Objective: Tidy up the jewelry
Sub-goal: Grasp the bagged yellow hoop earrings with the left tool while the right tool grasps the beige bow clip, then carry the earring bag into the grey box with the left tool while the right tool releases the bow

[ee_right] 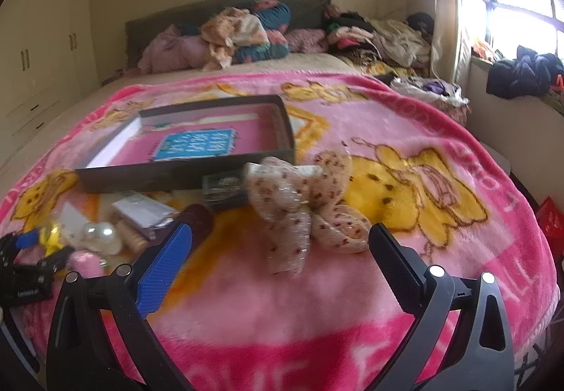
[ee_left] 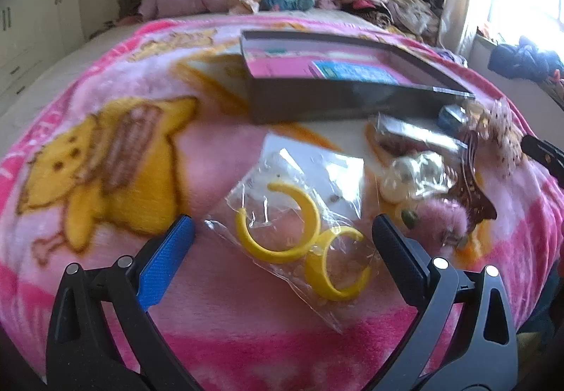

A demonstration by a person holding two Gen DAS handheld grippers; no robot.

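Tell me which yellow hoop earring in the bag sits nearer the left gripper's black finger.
The lower-right yellow hoop, nearest the black finger; the other hoop lies up-left, mid-gap.

2 yellow hoops (ee_left: 282,225) in a clear bag (ee_left: 299,215) lie flat on the blanket. Behind them sits an open black box (ee_right: 187,176), a spotted bow (ee_right: 303,211) just beside it.

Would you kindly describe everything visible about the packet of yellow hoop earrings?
The packet of yellow hoop earrings is a clear, crinkled plastic bag holding two open, C-shaped hoops that look like glossy plastic, plus a white card at its far end. It lies flat on the pink blanket, slanting from far left to near right, directly ahead of the open left tool, between its fingers but ungripped. Glare hides parts of the bag.
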